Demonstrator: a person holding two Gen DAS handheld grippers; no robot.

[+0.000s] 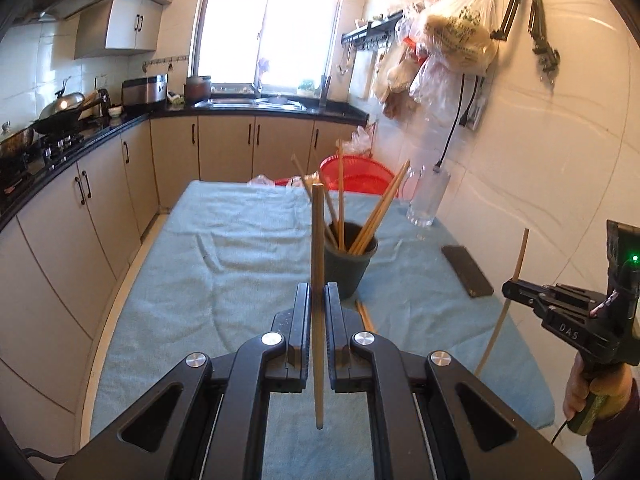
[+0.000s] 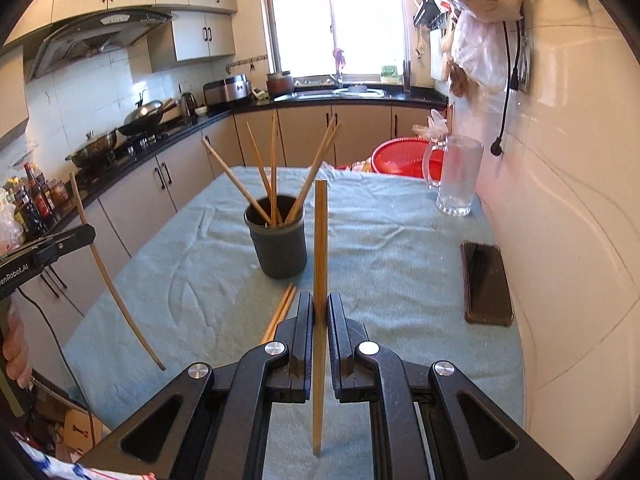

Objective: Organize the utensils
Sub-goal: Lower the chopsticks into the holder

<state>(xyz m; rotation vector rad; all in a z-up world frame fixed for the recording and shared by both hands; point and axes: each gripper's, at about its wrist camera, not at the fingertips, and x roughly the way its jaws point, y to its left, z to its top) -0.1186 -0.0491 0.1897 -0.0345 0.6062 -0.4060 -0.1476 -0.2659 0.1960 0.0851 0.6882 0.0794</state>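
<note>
A dark cup (image 1: 349, 264) (image 2: 279, 245) stands on the blue cloth and holds several wooden chopsticks. My left gripper (image 1: 317, 292) is shut on one upright chopstick (image 1: 317, 240), a little in front of the cup. My right gripper (image 2: 320, 302) is shut on another upright chopstick (image 2: 320, 232), in front of the cup and to its right. Two loose chopsticks (image 2: 280, 312) (image 1: 364, 316) lie on the cloth in front of the cup. The right gripper (image 1: 510, 289) shows at the right of the left wrist view, the left gripper (image 2: 90, 232) at the left of the right wrist view.
A black phone (image 2: 486, 282) (image 1: 467, 270) lies on the cloth near the wall. A glass mug (image 2: 456, 178) (image 1: 428, 196) stands at the far right, a red basket (image 2: 400, 156) (image 1: 356, 174) beyond the table. Kitchen counters run along the left.
</note>
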